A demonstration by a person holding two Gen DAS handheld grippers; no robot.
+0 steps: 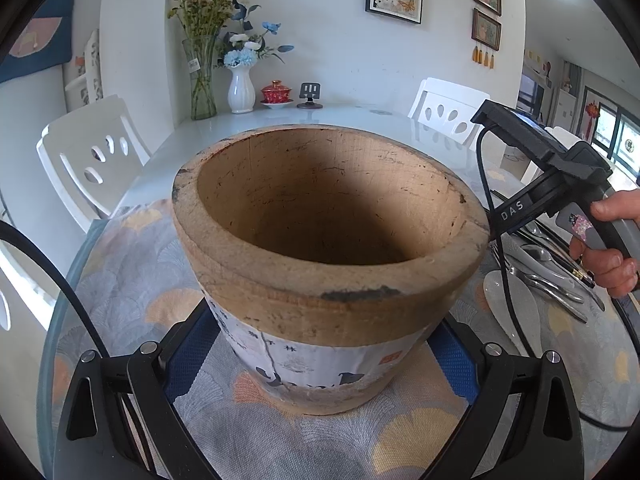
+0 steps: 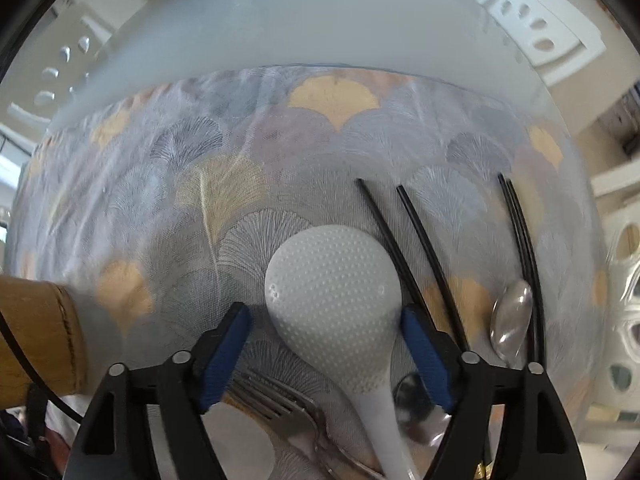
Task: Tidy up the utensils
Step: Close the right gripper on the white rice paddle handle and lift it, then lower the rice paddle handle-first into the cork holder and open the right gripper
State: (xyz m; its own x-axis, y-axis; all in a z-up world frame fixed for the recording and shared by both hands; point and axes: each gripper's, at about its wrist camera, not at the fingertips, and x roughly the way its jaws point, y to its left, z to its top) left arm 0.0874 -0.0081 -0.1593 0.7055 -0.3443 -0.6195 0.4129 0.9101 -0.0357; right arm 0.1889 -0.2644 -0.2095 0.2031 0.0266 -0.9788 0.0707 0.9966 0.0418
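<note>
Two grippers are at work: my left gripper [image 1: 320, 364] clamps the wooden pot [image 1: 328, 248] steady, while my right gripper [image 2: 326, 344], fingers spread, straddles the white rice paddle [image 2: 332, 292] on the tablecloth [image 2: 180, 184], so next I should close on it.

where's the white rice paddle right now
In the right wrist view the white rice paddle lies on the patterned tablecloth, its dimpled head between the open right gripper fingers, with a fork on its left and black chopsticks on its right.
</note>
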